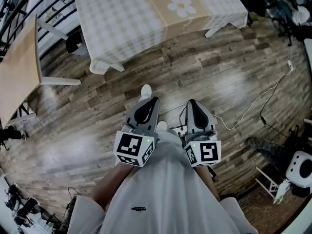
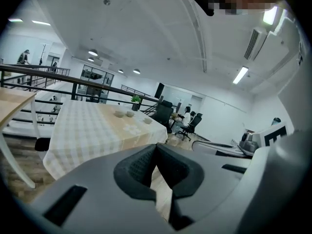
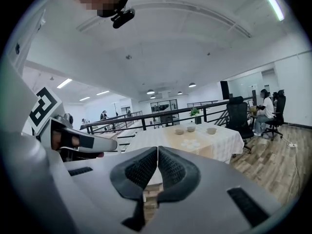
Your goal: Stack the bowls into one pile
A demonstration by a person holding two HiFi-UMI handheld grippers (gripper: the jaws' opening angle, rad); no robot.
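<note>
Wood-plank floor fills the head view, and the cloth-covered bench (image 1: 126, 23) lies well ahead. I hold the left gripper (image 1: 146, 104) and the right gripper (image 1: 195, 106) close against the body, well apart from the bench.

Left gripper view: the fingers (image 2: 139, 167) are clenched on nothing. Three small pale bowls (image 2: 130, 113) stand separately toward the bench's far end, unstacked.

Right gripper view: the fingers (image 3: 141, 169) are likewise clenched and empty, with the same bowls (image 3: 190, 128) far off.

Judgement: the bowls look like glazed ware, so light, rigid, smooth and easily chipped. I would pinch each at its rim, one finger inside and one outside, and lower it gently.
</note>
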